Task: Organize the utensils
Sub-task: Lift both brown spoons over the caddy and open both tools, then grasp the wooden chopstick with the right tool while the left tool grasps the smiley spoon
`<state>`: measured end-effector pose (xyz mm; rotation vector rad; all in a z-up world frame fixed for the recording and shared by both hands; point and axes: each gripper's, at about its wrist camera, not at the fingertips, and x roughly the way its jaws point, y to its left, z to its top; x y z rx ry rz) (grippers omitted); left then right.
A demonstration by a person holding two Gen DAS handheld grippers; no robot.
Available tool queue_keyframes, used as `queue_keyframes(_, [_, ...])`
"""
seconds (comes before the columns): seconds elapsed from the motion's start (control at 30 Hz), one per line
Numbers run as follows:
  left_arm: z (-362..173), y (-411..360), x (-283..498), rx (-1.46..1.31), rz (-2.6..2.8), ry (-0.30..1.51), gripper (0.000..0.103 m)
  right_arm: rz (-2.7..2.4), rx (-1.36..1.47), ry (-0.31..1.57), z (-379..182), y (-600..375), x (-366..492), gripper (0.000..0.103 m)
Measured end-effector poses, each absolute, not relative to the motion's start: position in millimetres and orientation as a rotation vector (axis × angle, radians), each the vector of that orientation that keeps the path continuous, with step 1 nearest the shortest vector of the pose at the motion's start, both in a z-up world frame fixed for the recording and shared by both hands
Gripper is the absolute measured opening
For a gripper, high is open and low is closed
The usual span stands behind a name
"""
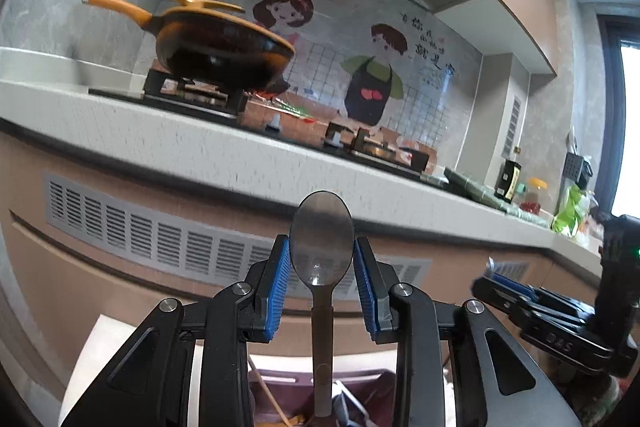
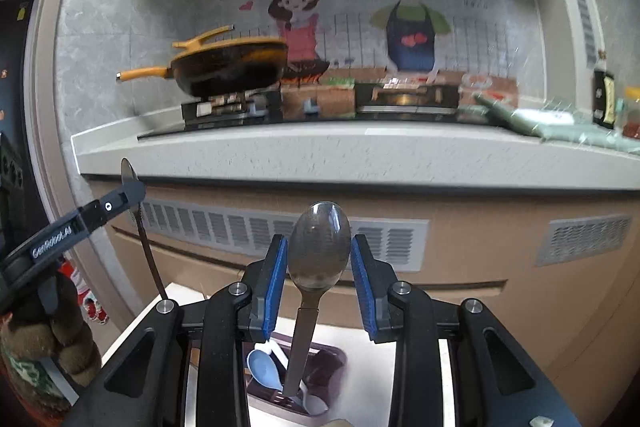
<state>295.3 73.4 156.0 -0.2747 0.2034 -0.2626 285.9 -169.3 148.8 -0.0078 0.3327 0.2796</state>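
Note:
My left gripper [image 1: 322, 239] is shut on the bowl of a grey metal spoon [image 1: 322, 259]; the spoon stands upright, its dark handle hanging toward a maroon utensil holder [image 1: 280, 383]. My right gripper [image 2: 319, 237] is shut the same way on a second metal spoon [image 2: 318, 251], bowl up, handle down over the maroon holder [image 2: 324, 359]. A pale blue spoon [image 2: 262, 367] and a white one lie in that holder. Each gripper shows in the other's view: the right gripper [image 1: 500, 281] at the right edge, the left gripper [image 2: 132, 189] at the left with its spoon [image 2: 127, 169].
The holder stands on a white table [image 2: 412, 343]. Ahead runs a speckled kitchen counter [image 2: 360, 151] with a hob and an orange-handled pan [image 2: 228, 71]. Bottles [image 1: 508, 181] and green packets sit at its right end. A brown plush toy [image 2: 52, 339] is at the left.

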Motion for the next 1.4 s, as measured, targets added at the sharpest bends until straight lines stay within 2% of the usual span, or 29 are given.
queue_keyframes(0.1, [135.5,66.7,300.1,-0.251,-0.246,0.185,0.033,0.278,-0.032,0.321,130.8,-158.5,294.5,0.03])
queue_keyframes(0.3, [94.6,46.7,322.2,-0.224,-0.282,0.267,0.033,0.261,-0.093,0.351,90.2,-145.2,311.1,0.03])
queue_keyframes(0.4, [64.8,44.6,332.1,-0.227,-0.324,0.419,0.04,0.422,-0.056,0.505,62.8,-147.8,320.5,0.032])
queue_keyframes(0.43, [58.3,44.9,331.6,-0.226,-0.325,0.444,0.044,0.463,-0.052,0.563,53.5,-147.9,323.0,0.031])
queue_keyframes(0.5, [49.3,52.1,326.5,-0.238,-0.302,0.468,0.045,0.434,-0.096,0.598,39.1,-147.9,317.8,0.031])
queue_keyframes(0.67, [54.8,80.2,295.2,-0.28,-0.234,0.5,0.046,0.378,-0.142,0.592,32.8,-152.9,281.3,0.031])
queue_keyframes(0.77, [51.1,98.7,262.7,-0.263,-0.17,0.542,0.046,0.446,-0.112,0.668,18.9,-150.5,255.0,0.031])
queue_keyframes(0.97, [10.0,122.8,203.5,-0.199,-0.028,0.704,0.046,0.608,-0.173,0.899,-56.4,-106.2,190.4,0.031])
queue_keyframes(1.1, [-15.4,135.0,166.8,-0.179,0.037,0.761,0.046,0.58,-0.266,0.937,-87.2,-65.5,155.0,0.031])
queue_keyframes(1.4, [-27.9,131.3,145.8,-0.175,0.037,0.789,0.046,0.402,-0.265,0.935,-96.7,-44.5,173.7,0.029])
